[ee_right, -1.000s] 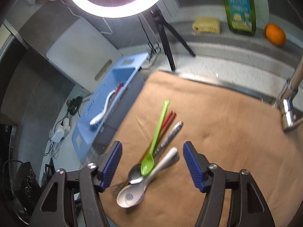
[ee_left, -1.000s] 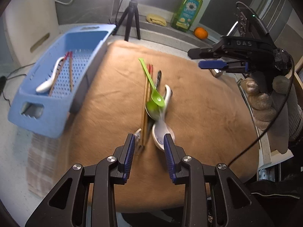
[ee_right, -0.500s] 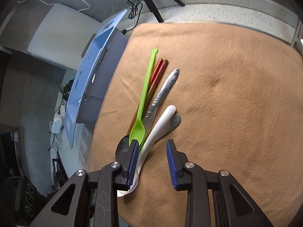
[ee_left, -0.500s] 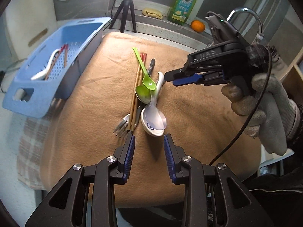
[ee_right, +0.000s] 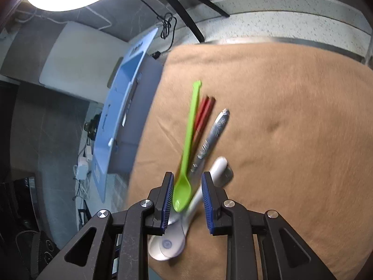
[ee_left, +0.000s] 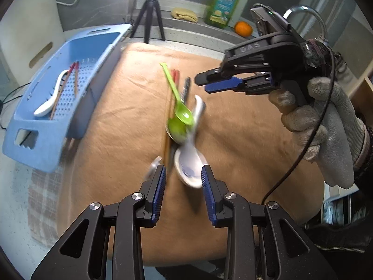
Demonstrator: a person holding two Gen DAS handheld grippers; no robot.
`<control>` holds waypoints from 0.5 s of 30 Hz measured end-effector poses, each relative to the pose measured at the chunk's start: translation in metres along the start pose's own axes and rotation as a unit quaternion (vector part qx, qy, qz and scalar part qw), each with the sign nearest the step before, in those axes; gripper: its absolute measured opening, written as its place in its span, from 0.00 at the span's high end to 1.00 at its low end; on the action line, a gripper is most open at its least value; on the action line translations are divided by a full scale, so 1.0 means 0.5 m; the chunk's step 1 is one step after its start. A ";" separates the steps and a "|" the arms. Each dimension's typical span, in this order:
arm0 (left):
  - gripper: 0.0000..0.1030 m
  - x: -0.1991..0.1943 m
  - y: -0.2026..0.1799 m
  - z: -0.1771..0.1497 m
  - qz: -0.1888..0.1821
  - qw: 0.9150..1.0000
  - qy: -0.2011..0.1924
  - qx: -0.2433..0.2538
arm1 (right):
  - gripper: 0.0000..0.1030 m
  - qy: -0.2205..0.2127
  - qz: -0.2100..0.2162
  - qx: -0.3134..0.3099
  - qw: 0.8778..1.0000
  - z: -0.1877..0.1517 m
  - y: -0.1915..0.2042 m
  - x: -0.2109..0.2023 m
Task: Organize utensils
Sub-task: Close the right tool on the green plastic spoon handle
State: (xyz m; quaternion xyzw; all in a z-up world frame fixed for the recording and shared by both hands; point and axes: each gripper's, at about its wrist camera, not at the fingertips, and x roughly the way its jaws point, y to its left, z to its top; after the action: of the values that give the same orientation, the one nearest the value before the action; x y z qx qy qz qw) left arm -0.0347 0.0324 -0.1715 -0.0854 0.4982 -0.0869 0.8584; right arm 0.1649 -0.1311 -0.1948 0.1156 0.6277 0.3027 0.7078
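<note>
On the brown cloth (ee_right: 279,116) lies a pile of utensils: a green spoon (ee_right: 186,154), a white spoon (ee_left: 190,165), red chopsticks (ee_right: 205,109). Above them the right gripper (ee_right: 187,193) tilts down in a gloved hand (ee_left: 326,126), jaws a little apart around the green spoon's bowl, not pressing. The left gripper (ee_left: 184,182) hangs nearby, jaws slightly open, empty.

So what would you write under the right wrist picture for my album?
Right gripper hovers over a green spoon in a utensil pile on a tan cloth.
</note>
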 end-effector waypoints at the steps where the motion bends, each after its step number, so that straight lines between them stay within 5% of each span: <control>1: 0.71 0.001 0.008 0.006 0.001 1.000 -0.001 -0.004 | 0.79 0.001 -0.004 -0.004 1.000 0.008 0.005 0.004; 15: 0.71 0.027 0.078 0.082 -0.019 1.000 -0.006 -0.012 | 0.82 0.037 -0.089 -0.039 0.995 0.060 0.050 0.091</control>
State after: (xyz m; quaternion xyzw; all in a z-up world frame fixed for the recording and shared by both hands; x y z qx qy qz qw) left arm 0.0102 0.0695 -0.1721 -0.1063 0.4923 -0.0967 0.8585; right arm 0.1879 -0.0789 -0.2129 0.0200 0.6491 0.2672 0.7119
